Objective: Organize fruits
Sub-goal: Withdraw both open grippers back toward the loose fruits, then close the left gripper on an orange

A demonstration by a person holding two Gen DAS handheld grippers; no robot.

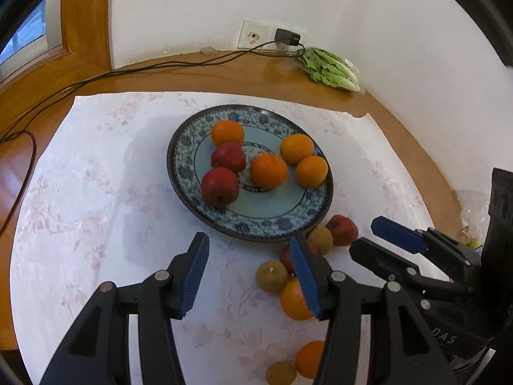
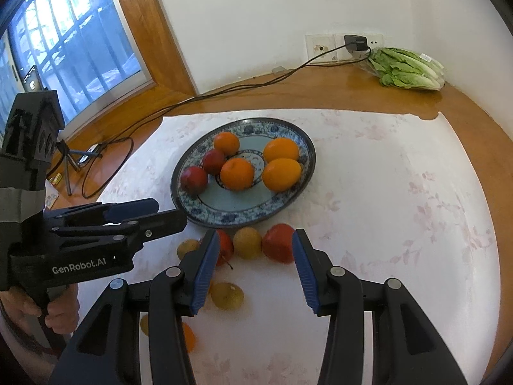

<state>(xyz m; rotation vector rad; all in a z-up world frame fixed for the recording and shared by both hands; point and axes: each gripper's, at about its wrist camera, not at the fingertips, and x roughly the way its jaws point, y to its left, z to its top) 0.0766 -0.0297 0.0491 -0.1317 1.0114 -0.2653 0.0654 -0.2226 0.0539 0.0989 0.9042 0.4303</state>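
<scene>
Hovering empty and part-open, both tools: left tool (image 1: 250, 276), right tool (image 2: 256, 269); loose fruit (image 2: 247, 242) lies just beyond the right one, near the plate (image 2: 288, 205)

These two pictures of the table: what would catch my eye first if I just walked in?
Probably the blue-patterned plate in the middle of the white cloth, holding four oranges and two red apples. More fruit lies loose on the cloth just in front of it. Two black hand-held grippers with blue pads, the left gripper and right gripper, hover empty and open over that loose fruit.
</scene>
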